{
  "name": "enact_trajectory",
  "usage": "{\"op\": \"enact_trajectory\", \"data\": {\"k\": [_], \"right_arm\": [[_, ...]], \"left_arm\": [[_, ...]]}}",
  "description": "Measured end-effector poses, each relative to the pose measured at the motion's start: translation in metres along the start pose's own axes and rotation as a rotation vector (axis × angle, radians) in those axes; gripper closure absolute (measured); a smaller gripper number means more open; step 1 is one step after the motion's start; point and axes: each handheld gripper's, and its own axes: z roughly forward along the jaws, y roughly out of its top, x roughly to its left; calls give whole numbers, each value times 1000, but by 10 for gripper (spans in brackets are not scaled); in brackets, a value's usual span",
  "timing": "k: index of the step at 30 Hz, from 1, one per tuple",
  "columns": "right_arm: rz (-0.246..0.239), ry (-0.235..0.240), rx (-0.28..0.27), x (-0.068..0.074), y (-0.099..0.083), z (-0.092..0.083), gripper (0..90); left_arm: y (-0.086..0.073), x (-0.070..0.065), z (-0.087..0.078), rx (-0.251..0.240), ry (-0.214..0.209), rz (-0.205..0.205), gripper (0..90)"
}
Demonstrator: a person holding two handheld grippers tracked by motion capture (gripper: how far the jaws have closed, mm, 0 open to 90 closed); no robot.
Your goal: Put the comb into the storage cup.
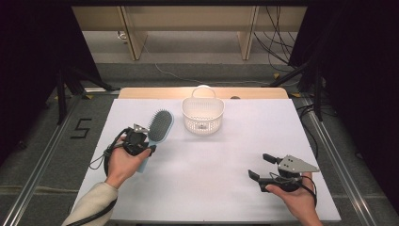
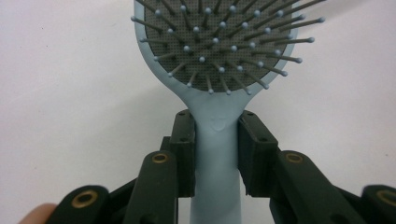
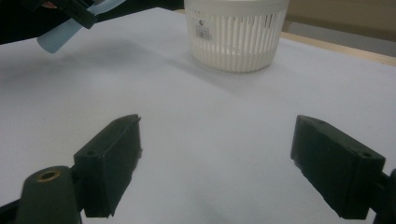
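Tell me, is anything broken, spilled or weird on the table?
Nothing stands out. The left gripper holds the blue hairbrush neatly by its handle, bristles intact. The white basket stands upright, and the right gripper hangs open over the white table.

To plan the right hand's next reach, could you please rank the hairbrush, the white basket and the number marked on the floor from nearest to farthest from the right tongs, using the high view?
From the right tongs:
1. White basket, up-left at the table's far middle.
2. Hairbrush, farther left, gripped in the left tongs.
3. Floor number, off the table's left edge.
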Motion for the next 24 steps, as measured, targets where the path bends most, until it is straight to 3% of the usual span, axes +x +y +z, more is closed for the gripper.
{"op": "enact_trajectory", "data": {"k": [24], "right_arm": [[3, 4, -1, -1, -1, 0, 167]], "left_arm": [[0, 1, -3, -77, 2, 18, 700]]}}
